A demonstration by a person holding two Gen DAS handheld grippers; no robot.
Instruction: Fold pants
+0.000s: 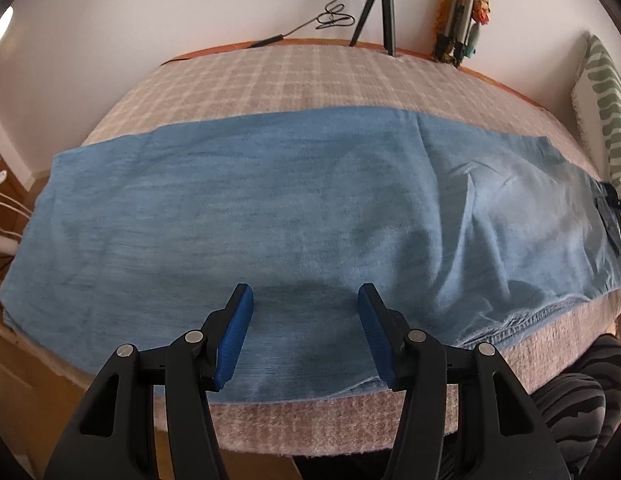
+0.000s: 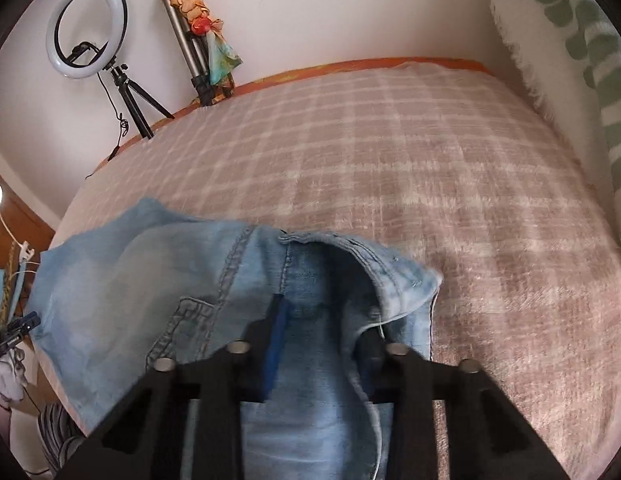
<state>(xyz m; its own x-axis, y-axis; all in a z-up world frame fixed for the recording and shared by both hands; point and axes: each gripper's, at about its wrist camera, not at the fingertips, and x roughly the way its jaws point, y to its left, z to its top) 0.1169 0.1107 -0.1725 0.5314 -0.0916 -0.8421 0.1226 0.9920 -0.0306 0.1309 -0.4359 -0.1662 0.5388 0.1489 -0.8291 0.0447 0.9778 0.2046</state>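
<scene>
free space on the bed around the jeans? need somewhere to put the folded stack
Bare plaid blanket lies between the jeans and the wall-side edge, where a tripod stands. In the right wrist view, more bare blanket runs from the waistband to the green-patterned pillow. The near edge is crowded: jeans reach it, with the left gripper over them.

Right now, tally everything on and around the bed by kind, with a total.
Blue denim pants: 1
Pink checked fleece blanket: 1
White ring light on a black tripod: 1
Folded silver tripod wrapped in a colourful scarf: 1
Green-and-white patterned pillow: 1
Black tongs with blue pads: 2, left and right
Total: 7
</scene>
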